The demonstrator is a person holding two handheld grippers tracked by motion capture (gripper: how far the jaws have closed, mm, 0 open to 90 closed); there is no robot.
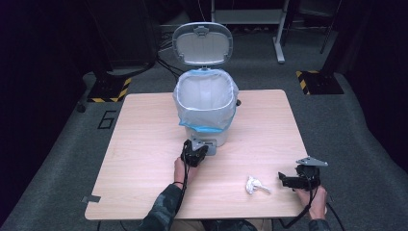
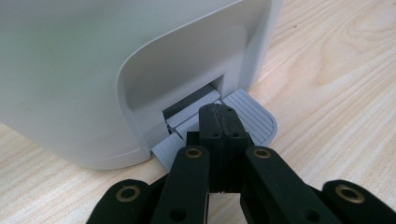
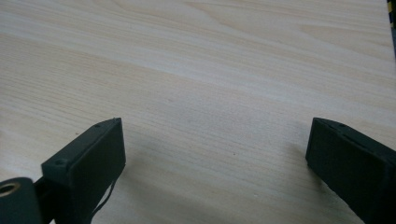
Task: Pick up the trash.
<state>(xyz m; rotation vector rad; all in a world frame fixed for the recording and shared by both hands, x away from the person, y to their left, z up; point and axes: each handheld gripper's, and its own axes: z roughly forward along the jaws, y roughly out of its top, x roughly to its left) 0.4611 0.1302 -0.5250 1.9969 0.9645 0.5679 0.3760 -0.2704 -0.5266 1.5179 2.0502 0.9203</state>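
Your left claw (image 2: pixel 218 114), jaws closed, presses the bin's (image 1: pixel 204 103) pedal (image 2: pixel 252 119) mid-counter (image 1: pixel 144 144); your right claw (image 3: pixel 215 154) gapes empty near the tissue (image 1: pixel 255 185); slip off, and the lid (image 1: pixel 202 43) likely drops.

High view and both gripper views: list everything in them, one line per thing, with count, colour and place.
Pedal bin: one, pale grey plastic, far middle of the table, lined with a clear bag with a blue edge.
Bin lid: one, grey, standing open behind the bin.
Foot pedal: one, grey ribbed, at the bin's base, under the left gripper's tips.
Crumpled white paper wad: one, near edge of the table, just left of the right gripper.
Wooden table: one, light wood, on a grey floor.
Hazard-striped bases: two, black and yellow, on the floor behind the table.
Left gripper: one, black, jaws shut, pressing on the pedal.
Right gripper: one, black, jaws open, near right of the table.
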